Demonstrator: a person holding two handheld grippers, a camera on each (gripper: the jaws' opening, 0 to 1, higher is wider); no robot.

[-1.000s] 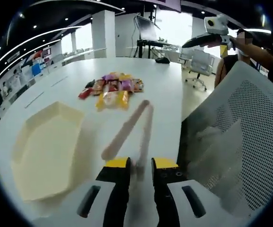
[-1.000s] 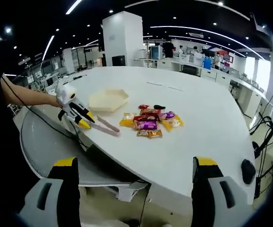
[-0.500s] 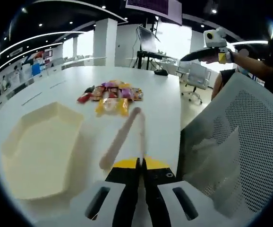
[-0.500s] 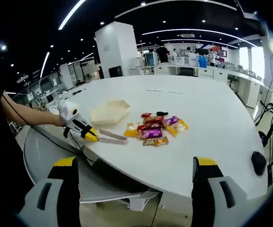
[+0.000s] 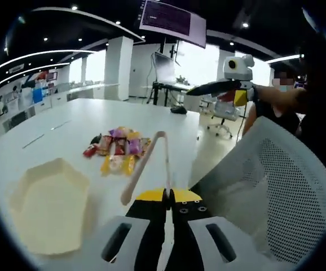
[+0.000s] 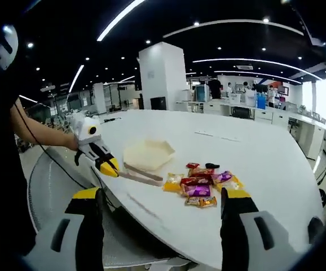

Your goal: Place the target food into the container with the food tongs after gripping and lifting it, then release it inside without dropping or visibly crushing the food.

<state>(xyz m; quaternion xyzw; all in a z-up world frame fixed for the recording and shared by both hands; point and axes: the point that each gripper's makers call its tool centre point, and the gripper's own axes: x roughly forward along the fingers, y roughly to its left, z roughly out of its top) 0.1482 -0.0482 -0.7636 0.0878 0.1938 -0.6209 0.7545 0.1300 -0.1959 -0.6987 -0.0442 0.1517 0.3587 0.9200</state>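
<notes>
My left gripper (image 5: 167, 195) is shut on the handle end of beige food tongs (image 5: 147, 161), whose two arms point forward over the white table (image 5: 56, 127). A pile of wrapped snacks (image 5: 115, 149) lies beyond the tong tips. The cream hexagonal container (image 5: 49, 204) sits to the left, nothing in it. In the right gripper view my right gripper (image 6: 160, 195) is open and holds nothing, off the table edge. There the left gripper (image 6: 108, 167) holds the tongs (image 6: 143, 174) in front of the container (image 6: 148, 153), with the snacks (image 6: 199, 183) to the right.
A white mesh chair (image 5: 264, 180) stands close at the right of the left gripper, by the table edge. The right gripper (image 5: 225, 86) hangs in the air above it, held by a person's arm. The chair (image 6: 56, 186) and a cable lie under the left arm. Desks fill the background.
My left gripper went from open around the tongs' handle to shut on it, and the tongs have come up off the table. The right gripper stays open; both views shifted.
</notes>
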